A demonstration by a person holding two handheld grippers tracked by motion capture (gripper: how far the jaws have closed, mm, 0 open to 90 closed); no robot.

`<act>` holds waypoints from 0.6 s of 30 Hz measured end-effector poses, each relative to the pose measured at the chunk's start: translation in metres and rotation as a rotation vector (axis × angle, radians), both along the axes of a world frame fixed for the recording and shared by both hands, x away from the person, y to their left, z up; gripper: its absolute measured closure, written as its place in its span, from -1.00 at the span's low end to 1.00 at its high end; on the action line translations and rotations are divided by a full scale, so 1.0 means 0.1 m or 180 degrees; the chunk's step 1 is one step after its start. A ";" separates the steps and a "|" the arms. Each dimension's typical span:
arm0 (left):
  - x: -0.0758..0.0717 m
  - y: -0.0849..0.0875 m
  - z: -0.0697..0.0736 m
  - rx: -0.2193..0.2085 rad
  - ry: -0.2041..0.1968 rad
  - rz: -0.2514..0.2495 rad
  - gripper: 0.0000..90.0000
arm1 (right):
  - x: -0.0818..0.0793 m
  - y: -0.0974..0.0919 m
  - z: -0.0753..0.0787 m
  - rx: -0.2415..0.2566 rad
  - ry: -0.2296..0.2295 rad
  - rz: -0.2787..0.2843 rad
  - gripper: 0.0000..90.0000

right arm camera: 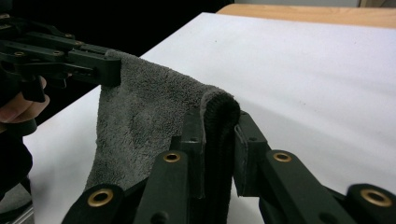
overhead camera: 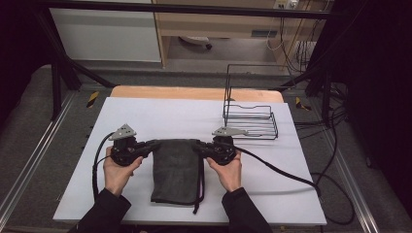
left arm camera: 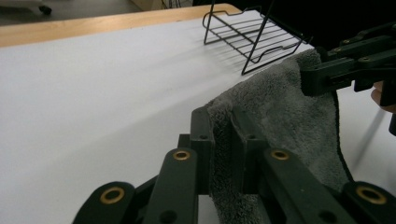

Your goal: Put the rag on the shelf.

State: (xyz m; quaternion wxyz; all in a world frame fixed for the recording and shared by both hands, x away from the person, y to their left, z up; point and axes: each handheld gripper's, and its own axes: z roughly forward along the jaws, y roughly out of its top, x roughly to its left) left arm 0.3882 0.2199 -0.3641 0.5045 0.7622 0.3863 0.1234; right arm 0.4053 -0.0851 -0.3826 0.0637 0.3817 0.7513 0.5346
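A dark grey towel (overhead camera: 176,170) hangs folded between my two grippers, its lower part trailing on the white table (overhead camera: 160,116) toward the front edge. My left gripper (overhead camera: 154,144) is shut on the towel's upper left corner (left arm camera: 224,126). My right gripper (overhead camera: 197,145) is shut on the upper right corner (right arm camera: 218,105). In the left gripper view the right gripper (left arm camera: 327,74) pinches the far corner, and in the right gripper view the left gripper (right arm camera: 100,65) does the same. The top edge of the towel is lifted off the table.
A black wire rack (overhead camera: 250,114) stands at the back right of the table, just behind my right hand (overhead camera: 228,170). Cables (overhead camera: 286,174) trail from both grippers across the table. The wooden edge (overhead camera: 194,92) lies at the far side.
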 end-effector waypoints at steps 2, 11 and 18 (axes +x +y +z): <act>-0.03 -0.02 0.04 -0.0009 -0.0054 0.0005 0.79 | -0.03 -0.02 0.03 0.0009 -0.0052 -0.0011 0.73; -0.15 -0.07 0.18 -0.0090 -0.0235 -0.0026 0.79 | -0.13 -0.11 0.18 0.0102 -0.0249 -0.0017 0.73; -0.21 -0.10 0.27 -0.0121 -0.0331 -0.0073 0.79 | -0.20 -0.18 0.28 0.0143 -0.0372 -0.0019 0.73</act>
